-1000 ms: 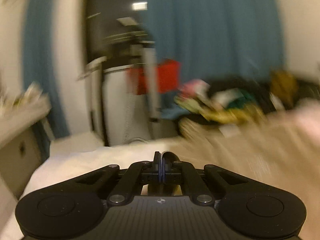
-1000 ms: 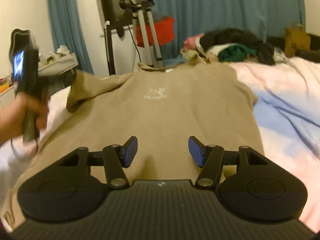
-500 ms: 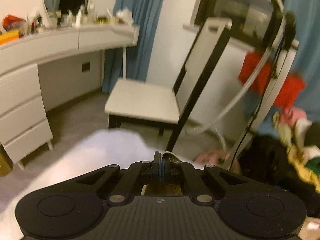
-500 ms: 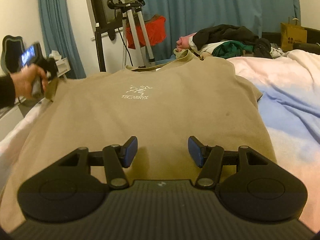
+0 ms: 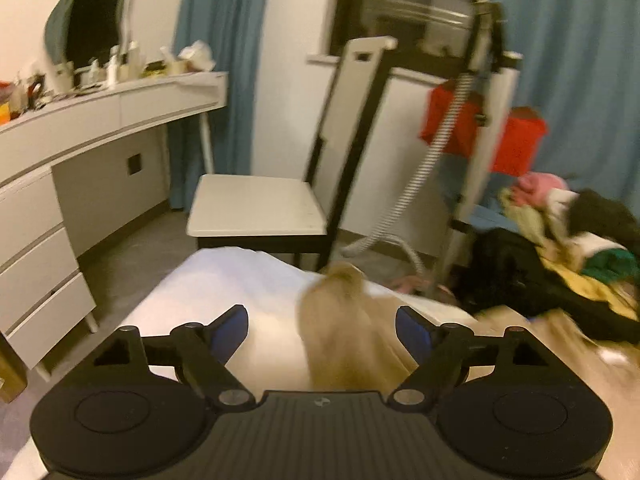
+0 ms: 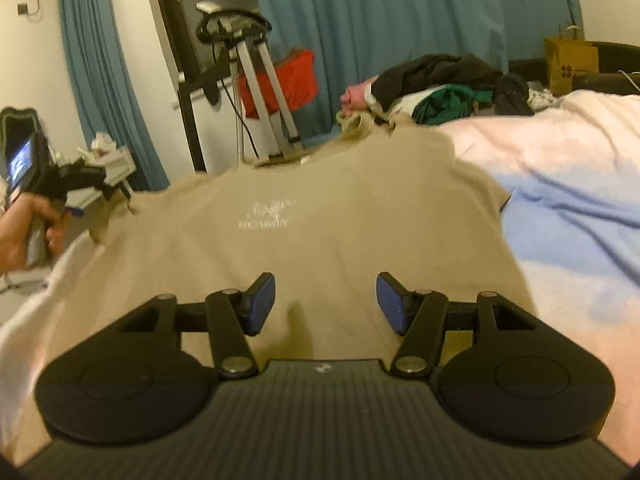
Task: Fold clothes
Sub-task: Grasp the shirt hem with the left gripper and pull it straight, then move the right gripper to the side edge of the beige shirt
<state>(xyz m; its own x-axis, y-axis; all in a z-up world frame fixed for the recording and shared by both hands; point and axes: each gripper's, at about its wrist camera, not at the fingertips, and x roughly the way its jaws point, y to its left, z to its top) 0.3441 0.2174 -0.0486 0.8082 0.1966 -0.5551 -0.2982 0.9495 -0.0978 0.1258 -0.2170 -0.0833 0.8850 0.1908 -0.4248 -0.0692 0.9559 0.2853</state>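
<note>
Tan sweatshirt (image 6: pixel 320 232) lay spread flat across the bed (image 6: pixel 560 168), filling the middle of the right wrist view, white chest logo facing up at centre. My right gripper (image 6: pixel 326 302) hovered over its lower part at bottom centre, jaws spread partway with nothing between the blue pads. My left gripper (image 5: pixel 322 330) had just been opening; its jaws stood wide, and a blurred tan sleeve (image 5: pixel 344 320) lay between them, closer to the right-hand pad, with neither pad pressing on it. In the right wrist view that gripper sat at the far left edge, a hand (image 6: pixel 28 232) on its handle, next to the sweatshirt's left sleeve end. White bedding (image 5: pixel 224 292) showed under the sleeve in the left wrist view. Behind it: a white chair (image 5: pixel 256 208) mid-frame, a white dresser (image 5: pixel 52 184) at left, a pile of clothes (image 5: pixel 568 240) at right. Blue curtain (image 6: pixel 400 20) ran across the top of the right wrist view.
</note>
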